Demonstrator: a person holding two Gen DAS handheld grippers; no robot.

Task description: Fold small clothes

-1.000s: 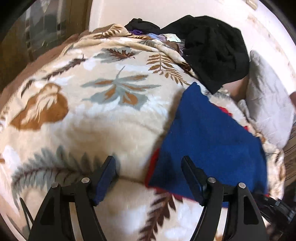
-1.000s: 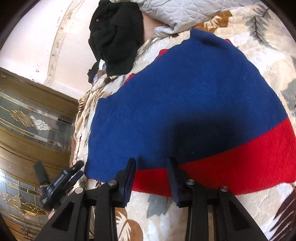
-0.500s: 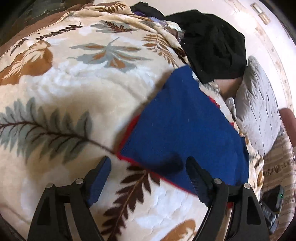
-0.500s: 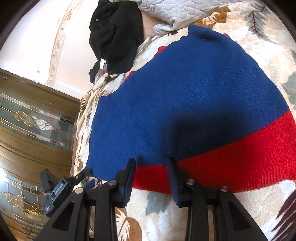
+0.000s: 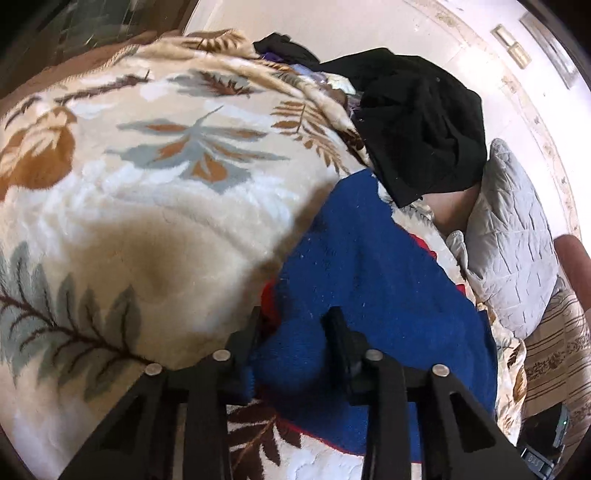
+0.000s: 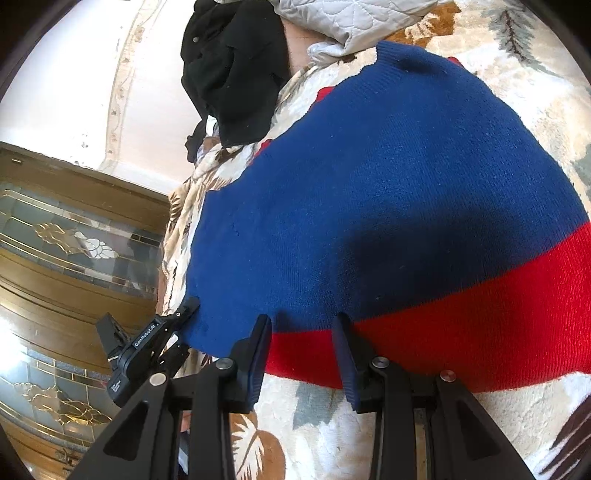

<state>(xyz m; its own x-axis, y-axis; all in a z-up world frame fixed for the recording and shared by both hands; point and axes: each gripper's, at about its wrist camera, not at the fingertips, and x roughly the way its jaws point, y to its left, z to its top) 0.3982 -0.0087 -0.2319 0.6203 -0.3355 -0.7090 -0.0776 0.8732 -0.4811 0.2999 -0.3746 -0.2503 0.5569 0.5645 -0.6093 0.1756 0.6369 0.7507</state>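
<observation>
Your blue sweater (image 6: 388,192) with the red hem band lies spread on the leaf-patterned blanket (image 5: 155,192) covering the bed. Your left claw (image 5: 293,325) has just been closing and now pinches a bunched corner of the knit. Your right claw (image 6: 303,328) clamps the red hem edge, jaws narrow on the fabric. Beyond lie a black garment (image 5: 424,122) and a grey quilted pillow (image 5: 513,243)

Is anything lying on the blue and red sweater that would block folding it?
Nothing visible lies on the sweater. The black garment and grey quilted pillow sit beyond its far edge. The left gripper has just closed on its corner.
</observation>
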